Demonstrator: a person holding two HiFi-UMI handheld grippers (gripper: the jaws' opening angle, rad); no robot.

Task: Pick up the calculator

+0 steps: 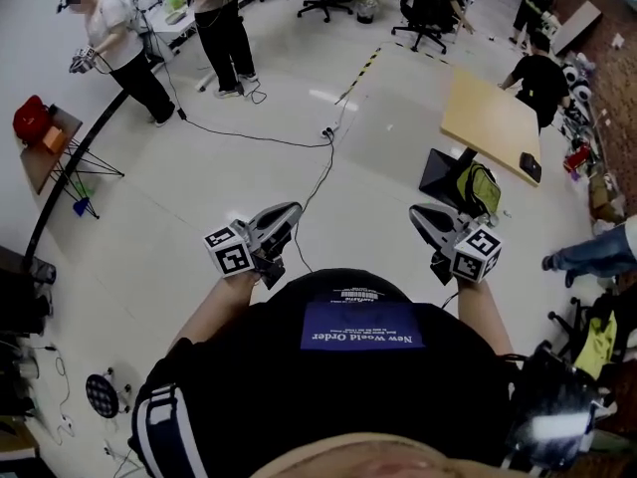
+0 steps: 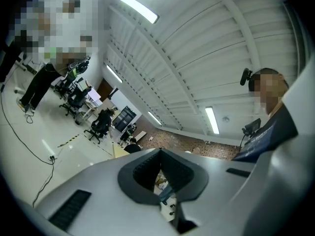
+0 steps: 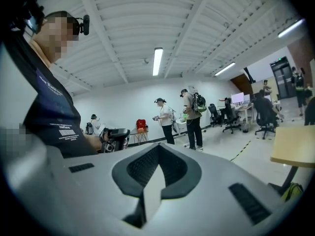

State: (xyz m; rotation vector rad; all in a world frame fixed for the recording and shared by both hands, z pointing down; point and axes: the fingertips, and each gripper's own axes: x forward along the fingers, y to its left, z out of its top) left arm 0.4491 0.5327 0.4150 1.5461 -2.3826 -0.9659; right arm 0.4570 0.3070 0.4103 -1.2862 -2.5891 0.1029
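No calculator can be made out for certain. A small dark flat thing (image 1: 530, 167) lies at the near corner of a light wooden table (image 1: 493, 122) at the upper right, too small to identify. My left gripper (image 1: 289, 212) is held close in front of my body, jaws shut and empty, over bare floor. My right gripper (image 1: 418, 214) is level with it on the right, also shut with nothing between its jaws. In the left gripper view the left gripper (image 2: 160, 151) has its tips together. The right gripper (image 3: 158, 149) shows the same, with the table's edge (image 3: 295, 144) at far right.
A black cable (image 1: 318, 182) runs across the white floor ahead to a power strip (image 1: 326, 132). A green bag (image 1: 480, 189) and a black panel (image 1: 445, 177) sit under the table. A person in black (image 1: 542, 73) is at the table; two others (image 1: 224, 28) stand far left.
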